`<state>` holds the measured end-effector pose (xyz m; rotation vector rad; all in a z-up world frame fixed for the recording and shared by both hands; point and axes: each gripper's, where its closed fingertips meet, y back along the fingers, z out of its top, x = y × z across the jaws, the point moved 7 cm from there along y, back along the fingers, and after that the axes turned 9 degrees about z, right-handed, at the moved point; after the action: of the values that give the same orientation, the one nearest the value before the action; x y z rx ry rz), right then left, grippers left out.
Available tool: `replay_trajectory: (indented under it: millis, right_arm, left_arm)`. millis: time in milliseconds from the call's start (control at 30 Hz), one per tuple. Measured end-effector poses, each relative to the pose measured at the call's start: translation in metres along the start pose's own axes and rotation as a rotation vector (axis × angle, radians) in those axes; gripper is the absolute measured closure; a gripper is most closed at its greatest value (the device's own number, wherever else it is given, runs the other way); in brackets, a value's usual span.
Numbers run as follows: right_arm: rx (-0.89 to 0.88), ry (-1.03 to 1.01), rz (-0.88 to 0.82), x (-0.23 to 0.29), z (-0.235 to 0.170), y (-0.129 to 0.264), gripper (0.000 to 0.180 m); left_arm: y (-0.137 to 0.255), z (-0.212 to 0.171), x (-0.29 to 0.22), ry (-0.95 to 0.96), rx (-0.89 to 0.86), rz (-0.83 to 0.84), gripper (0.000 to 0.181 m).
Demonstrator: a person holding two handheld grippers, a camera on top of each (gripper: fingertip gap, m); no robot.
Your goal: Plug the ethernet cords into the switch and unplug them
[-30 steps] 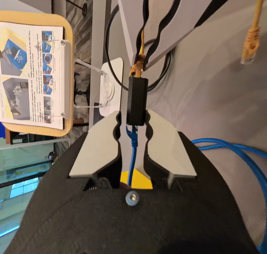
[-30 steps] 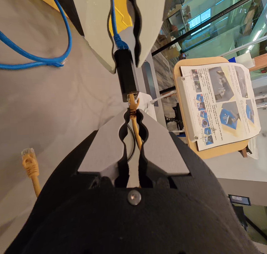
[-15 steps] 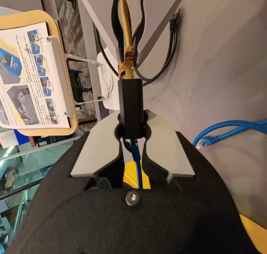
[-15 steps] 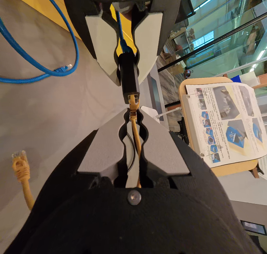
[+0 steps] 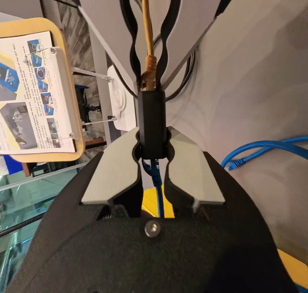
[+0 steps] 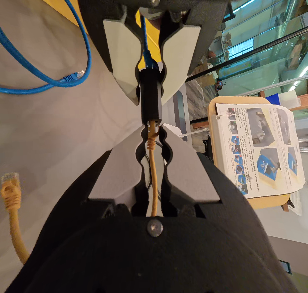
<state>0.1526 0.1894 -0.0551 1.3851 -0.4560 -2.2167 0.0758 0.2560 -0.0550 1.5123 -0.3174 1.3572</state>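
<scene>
My left gripper [image 5: 153, 134] is shut on the small black switch [image 5: 152, 118], which also shows in the right wrist view [image 6: 150, 101]. A blue ethernet cord [image 5: 158, 193] is plugged into the switch's end nearest the left gripper. A yellow ethernet cord [image 6: 154, 176] is plugged into the opposite end. My right gripper [image 6: 152, 129] faces the left one, its tips just short of the switch. Its jaws stand a little apart on either side of the yellow plug, not pressing it.
A loose yellow plug [image 6: 10, 188] and a loose blue plug [image 6: 73, 77] lie on the grey table [image 6: 66, 126]. An instruction sheet on a wooden board [image 6: 250, 151] stands beyond the table edge. A black cable [image 5: 188, 78] loops behind the switch. The tips of one gripper are about 4 centimetres away from the tips of the other.
The two grippers came closer together and the yellow plug went deeper into the switch. The right jaws, shut on the yellow cord before, have opened off it.
</scene>
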Motion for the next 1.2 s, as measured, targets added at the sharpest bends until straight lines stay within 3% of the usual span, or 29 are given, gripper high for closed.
replay_trajectory:
  millis: [33, 200, 300, 400, 467, 567, 800, 1200]
  right_arm:
    - [-0.001, 0.003, -0.008, 0.000, 0.001, 0.000, 0.168]
    - [-0.009, 0.008, -0.041, 0.001, -0.001, 0.003, 0.169]
    - [-0.015, 0.040, -0.054, 0.003, 0.003, 0.005, 0.168]
    - [-0.003, 0.106, -0.057, 0.007, 0.010, 0.005, 0.168]
    - [-0.005, 0.141, -0.054, 0.010, 0.016, 0.005, 0.168]
    - [-0.022, 0.165, -0.048, 0.015, 0.021, 0.007, 0.168]
    - [-0.037, 0.149, -0.020, 0.015, 0.018, 0.007, 0.166]
    - [-0.003, 0.178, 0.012, 0.009, 0.020, 0.007, 0.168]
  left_arm:
    - [0.002, -0.001, 0.001, 0.009, -0.009, -0.038, 0.152]
    - [0.015, -0.010, 0.020, 0.289, -0.087, -0.328, 0.101]
    - [0.020, -0.011, 0.029, 0.573, -0.213, -0.555, 0.089]
    - [0.010, -0.015, 0.018, 0.636, -0.188, -0.703, 0.081]
    - [0.005, -0.015, 0.006, 0.653, -0.158, -0.814, 0.086]
    - [0.001, -0.013, -0.001, 0.720, -0.183, -0.947, 0.109]
    - [-0.003, -0.017, 0.005, 0.838, -0.216, -0.991, 0.110]
    - [-0.004, -0.021, 0.009, 0.858, -0.229, -0.993, 0.113]
